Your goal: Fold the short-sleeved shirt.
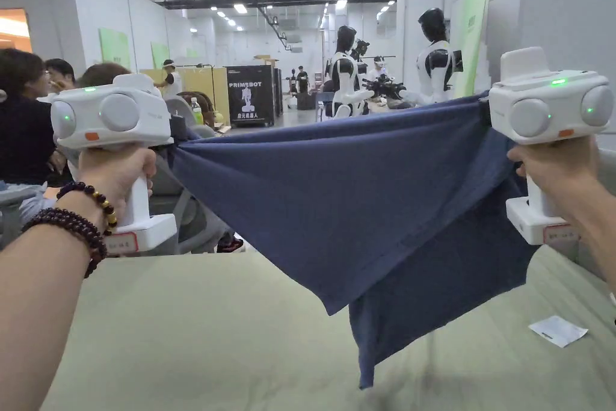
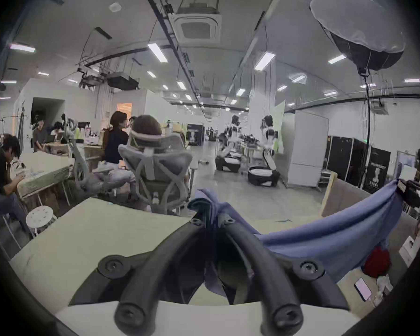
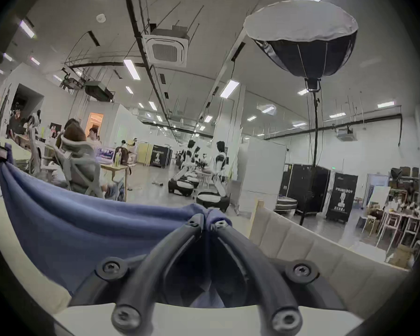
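The left gripper (image 2: 212,216) and right gripper (image 3: 207,221), jaws clamped on the navy short-sleeved shirt (image 1: 361,201), hold it stretched between them above the green table (image 1: 198,334).

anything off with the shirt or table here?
The blue shirt hangs unevenly between the left tongs and right tongs: its lower edge sags to one point near the green table. A stray white paper slip lies on the table's right side.

"primebot" in white capitals — on the black banner (image 1: 249,103) — far back
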